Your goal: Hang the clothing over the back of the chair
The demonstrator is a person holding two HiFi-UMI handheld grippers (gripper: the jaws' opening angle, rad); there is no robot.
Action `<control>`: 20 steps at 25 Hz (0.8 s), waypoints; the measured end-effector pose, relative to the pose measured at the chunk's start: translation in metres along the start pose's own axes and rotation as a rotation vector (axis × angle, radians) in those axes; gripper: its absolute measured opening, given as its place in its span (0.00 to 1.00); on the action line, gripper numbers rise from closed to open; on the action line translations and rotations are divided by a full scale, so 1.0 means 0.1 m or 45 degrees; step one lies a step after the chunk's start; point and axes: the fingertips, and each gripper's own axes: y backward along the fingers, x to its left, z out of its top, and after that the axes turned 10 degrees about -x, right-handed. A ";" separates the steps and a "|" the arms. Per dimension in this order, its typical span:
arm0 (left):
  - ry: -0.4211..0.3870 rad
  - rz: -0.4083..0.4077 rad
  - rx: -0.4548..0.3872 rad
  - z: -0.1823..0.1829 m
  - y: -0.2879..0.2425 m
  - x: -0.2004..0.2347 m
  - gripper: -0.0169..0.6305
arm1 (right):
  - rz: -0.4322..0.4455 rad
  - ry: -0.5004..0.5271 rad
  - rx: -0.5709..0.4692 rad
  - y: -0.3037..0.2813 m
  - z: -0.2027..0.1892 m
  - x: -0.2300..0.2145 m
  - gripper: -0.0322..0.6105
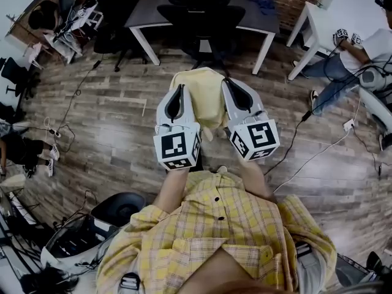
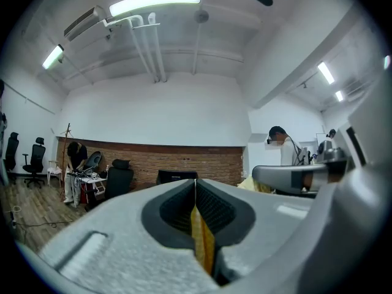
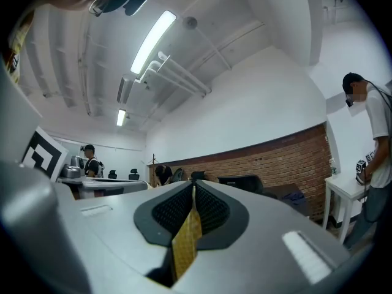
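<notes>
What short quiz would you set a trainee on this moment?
1. True or false: the left gripper is empty.
2. What does the right gripper pinch? A, a cable; B, yellow clothing; C, nothing.
3. Fill in: the black chair ahead stands at a dark ___.

Key: 1 false, its jaws are also shut on the yellow clothing. 2 B. 3 desk.
</notes>
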 end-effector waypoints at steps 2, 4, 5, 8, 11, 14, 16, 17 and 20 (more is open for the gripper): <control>0.012 -0.012 -0.004 -0.04 -0.10 0.04 0.04 | -0.006 0.009 0.003 -0.09 -0.04 -0.05 0.08; 0.025 -0.020 -0.003 -0.06 -0.23 0.10 0.04 | -0.011 0.011 0.011 -0.22 -0.07 -0.11 0.08; 0.032 -0.022 -0.001 -0.08 -0.29 0.13 0.04 | -0.013 0.012 0.014 -0.27 -0.08 -0.14 0.08; 0.035 -0.034 -0.007 -0.09 -0.49 0.23 0.04 | -0.022 0.016 0.011 -0.48 -0.10 -0.21 0.08; 0.036 -0.049 -0.010 -0.12 -0.73 0.35 0.04 | -0.030 0.021 0.012 -0.72 -0.16 -0.28 0.08; 0.031 -0.062 -0.009 -0.19 -0.97 0.47 0.04 | -0.041 0.016 0.010 -0.97 -0.25 -0.37 0.08; 0.027 -0.073 -0.007 -0.24 -1.15 0.56 0.04 | -0.052 0.014 0.005 -1.15 -0.31 -0.45 0.08; 0.025 -0.078 -0.006 -0.26 -1.24 0.61 0.04 | -0.057 0.013 0.002 -1.24 -0.34 -0.49 0.08; 0.025 -0.085 -0.005 -0.32 -1.51 0.77 0.04 | -0.066 0.015 -0.005 -1.53 -0.43 -0.59 0.08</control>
